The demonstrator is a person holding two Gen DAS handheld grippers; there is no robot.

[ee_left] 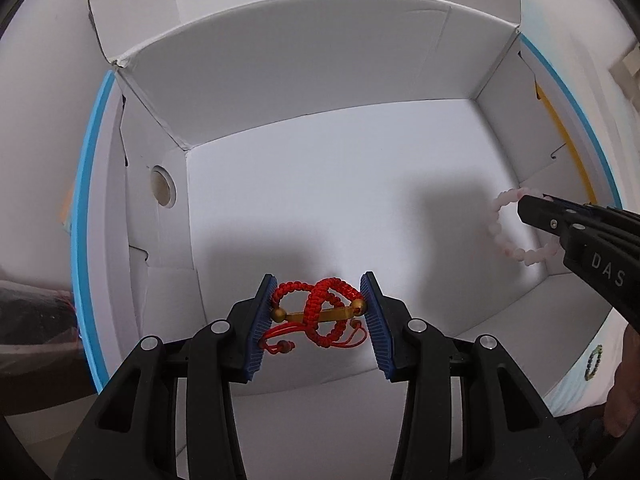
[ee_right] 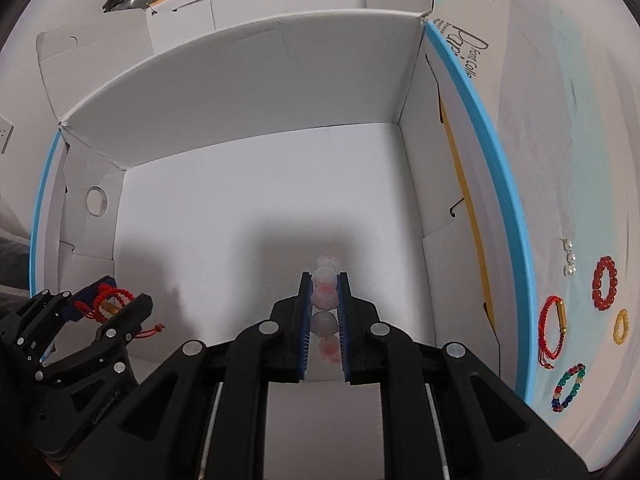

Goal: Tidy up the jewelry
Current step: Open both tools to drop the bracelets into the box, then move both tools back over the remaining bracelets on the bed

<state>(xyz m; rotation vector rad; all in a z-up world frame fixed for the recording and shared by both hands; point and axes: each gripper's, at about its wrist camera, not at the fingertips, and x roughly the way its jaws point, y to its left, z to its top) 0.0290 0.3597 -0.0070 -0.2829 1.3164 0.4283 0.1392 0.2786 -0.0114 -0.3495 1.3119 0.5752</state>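
Observation:
My left gripper is shut on a red braided cord bracelet with a gold bar, held above the floor of an open white cardboard box. It also shows at the lower left of the right wrist view. My right gripper is shut on a pale pink bead bracelet, also held inside the box. In the left wrist view the pink bracelet hangs from the right gripper's fingertips at the right.
On the surface right of the box lie a second red cord bracelet, a red bead bracelet, a small yellow bead ring, a multicolour bead bracelet and small pearl earrings. The box has tall walls and open flaps.

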